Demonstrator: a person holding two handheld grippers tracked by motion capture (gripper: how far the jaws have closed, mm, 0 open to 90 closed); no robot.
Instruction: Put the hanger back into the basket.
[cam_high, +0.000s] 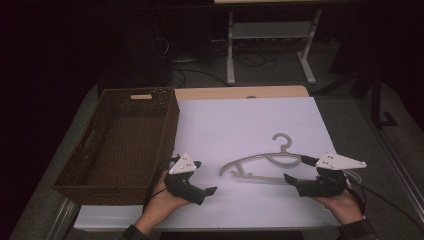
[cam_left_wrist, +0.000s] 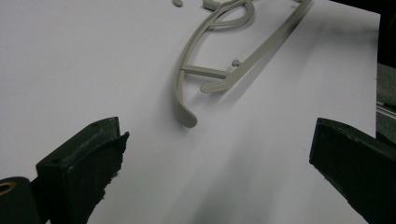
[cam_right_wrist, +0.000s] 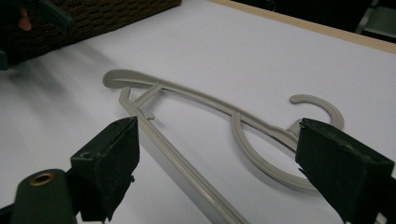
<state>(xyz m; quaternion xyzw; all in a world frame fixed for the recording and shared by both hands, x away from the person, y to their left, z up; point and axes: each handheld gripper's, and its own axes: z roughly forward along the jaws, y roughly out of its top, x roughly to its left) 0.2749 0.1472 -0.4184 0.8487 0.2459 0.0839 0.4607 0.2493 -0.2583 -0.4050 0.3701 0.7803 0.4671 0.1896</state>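
A: Item one, nearest?
B: Left gripper (cam_high: 206, 177), in a hand (cam_high: 161, 200) at the near edge of the white sheet (cam_high: 240, 125). Jaws spread, nothing between them. It sits just right of the basket's near corner and points right, toward the hanger.

A: Item two?
B: Right gripper (cam_high: 296, 169), in the other hand (cam_high: 345, 204), near right. Jaws released, pointing left. They flank the hanger's right end; whether a jaw touches it, cannot tell.

A: Item three?
B: Hanger (cam_high: 260, 165), grey plastic, lying flat on the sheet between the grippers, hook pointing away from the person. In the left gripper view its left tip (cam_left_wrist: 187, 116) lies ahead of the jaws, apart from them.

A: Item four?
B: Basket (cam_high: 120, 145), brown wicker, rectangular, on the table's left side, overlapping the sheet's left edge.

A: Farthest?
B: Table (cam_high: 240, 92), wooden strip past the sheet. Beyond it, a white frame (cam_high: 270, 35) and cables on the dark floor.
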